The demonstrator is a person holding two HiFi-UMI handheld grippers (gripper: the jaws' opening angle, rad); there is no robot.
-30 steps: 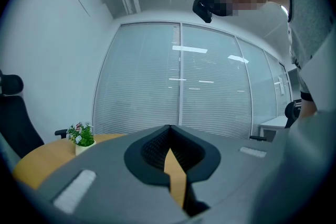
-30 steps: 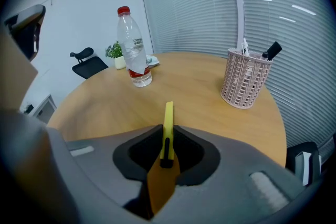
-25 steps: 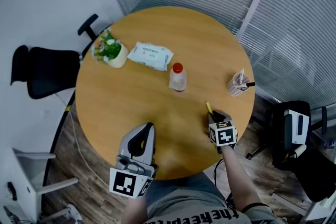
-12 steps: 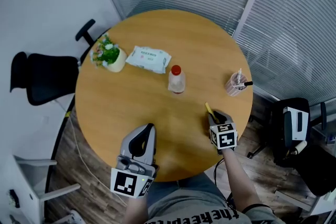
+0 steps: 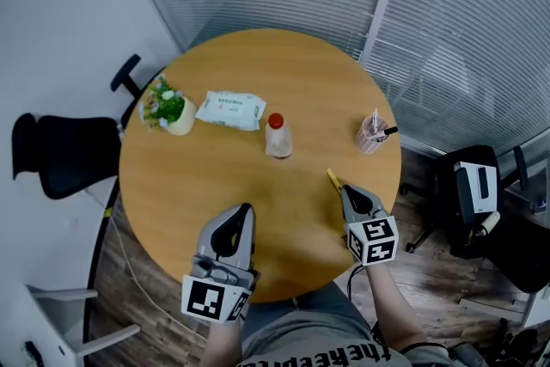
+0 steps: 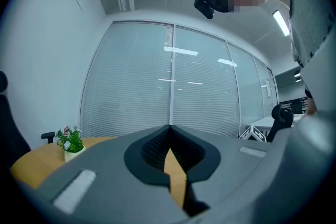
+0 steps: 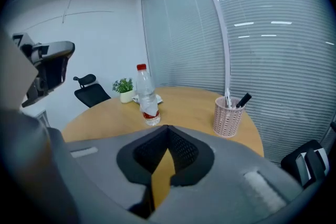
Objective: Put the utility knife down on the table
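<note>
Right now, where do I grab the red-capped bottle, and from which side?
Probably the bottle round its clear body, under the cap, fingers level, coming from the near edge of the table: it stands upright, apart from the wipes pack.

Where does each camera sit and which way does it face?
Head view: on the head, steeply down at the table; left gripper, right gripper and forearms show.
Left gripper view: on the left gripper, toward the blinds; its jaws show.
Right gripper view: on the right gripper, toward the bottle; its jaws show.
All three views share the potted plant.
</note>
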